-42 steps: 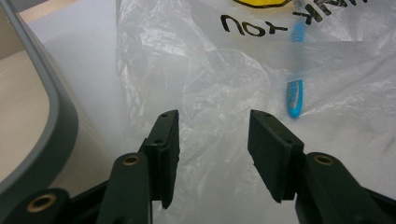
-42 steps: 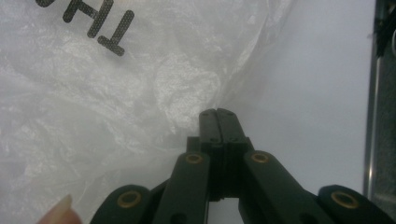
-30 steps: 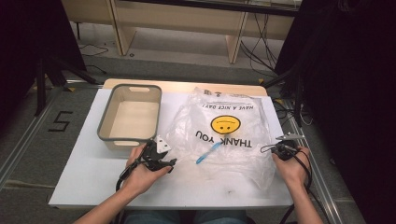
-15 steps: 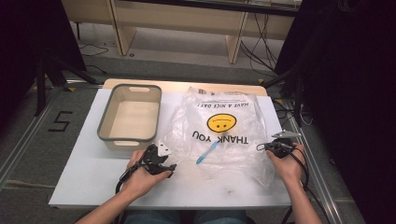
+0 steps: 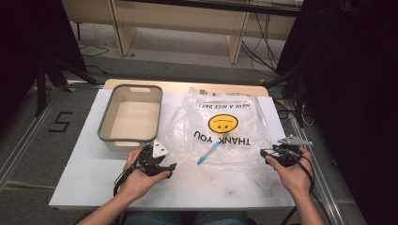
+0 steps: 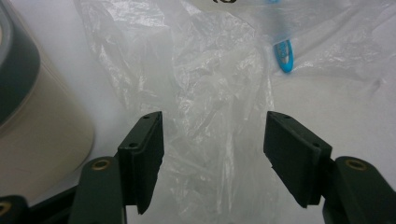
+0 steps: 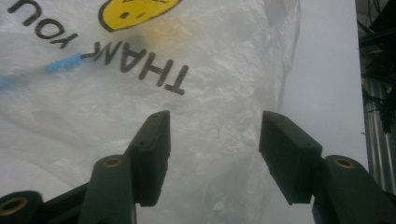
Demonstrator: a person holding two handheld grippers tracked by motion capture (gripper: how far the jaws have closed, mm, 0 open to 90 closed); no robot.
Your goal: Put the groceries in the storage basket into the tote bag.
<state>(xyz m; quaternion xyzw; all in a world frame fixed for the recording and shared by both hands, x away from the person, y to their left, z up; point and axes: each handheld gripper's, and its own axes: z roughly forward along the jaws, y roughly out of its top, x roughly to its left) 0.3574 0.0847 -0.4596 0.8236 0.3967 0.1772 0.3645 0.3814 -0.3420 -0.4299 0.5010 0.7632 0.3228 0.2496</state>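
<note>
At lower right of the high view, the right gripper has just sprung its jaws apart, letting go the smiley-face plastic bag (blue toothbrush inside) spread mid-table, while the left gripper gapes empty at its near-left edge.

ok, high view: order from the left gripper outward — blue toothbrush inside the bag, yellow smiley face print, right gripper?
1. Blue toothbrush, in the clear plastic bag, just right of the left gripper.
2. Yellow smiley face print, farther up the bag.
3. Right gripper, at the bag's far right edge.

table: white top | on it: grey tub, clear plastic bag
</note>
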